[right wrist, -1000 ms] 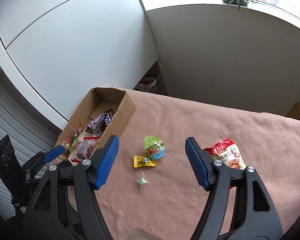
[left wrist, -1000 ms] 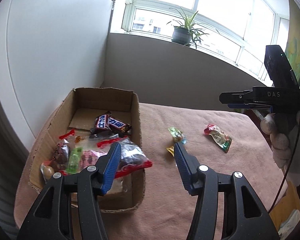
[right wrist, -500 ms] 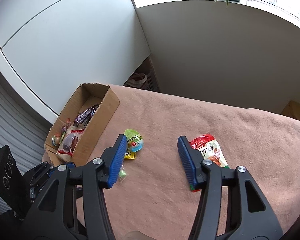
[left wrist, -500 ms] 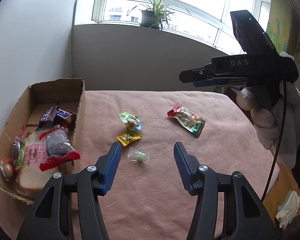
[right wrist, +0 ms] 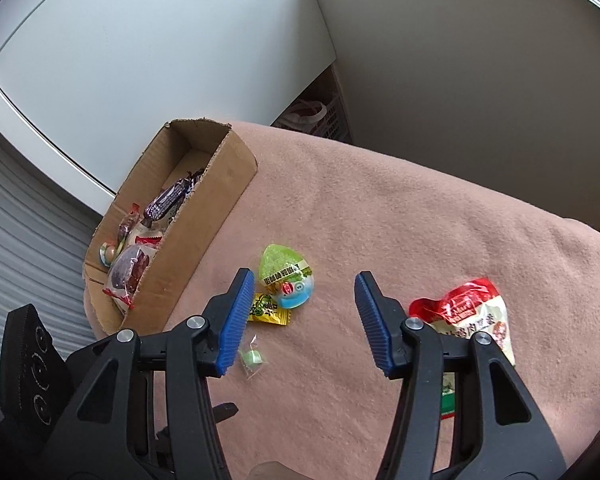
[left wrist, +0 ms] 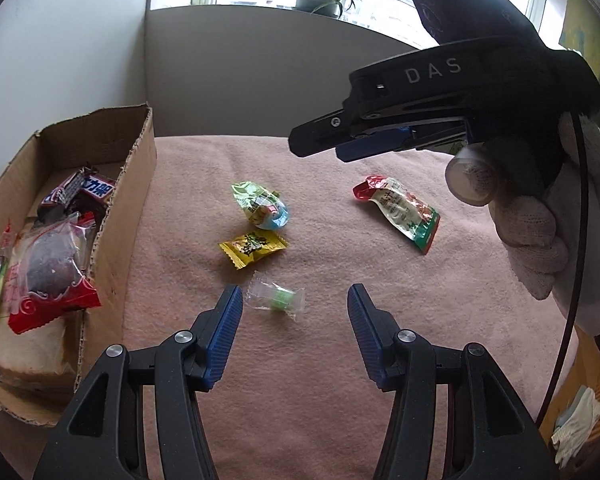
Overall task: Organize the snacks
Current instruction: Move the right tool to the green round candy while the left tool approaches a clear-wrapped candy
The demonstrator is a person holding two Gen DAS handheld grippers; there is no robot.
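Left wrist view: the brown cardboard box already holds several wrapped snacks. Four lie outside on the pink cloth: a green-and-blue jelly cup, a yellow sachet, a red-and-green pouch and a clear-wrapped green candy, just ahead of the left gripper, open and empty.

Right wrist view: the right gripper, jaws apart after narrowing, grips nothing near the jelly cup.

Red-and-white pouch — lower part hidden behind the right gripper's right finger. Yellow packet half covered by its left finger. Cardboard box, left of the left gripper — near corner cut off by the frame; wrapper print unreadable.
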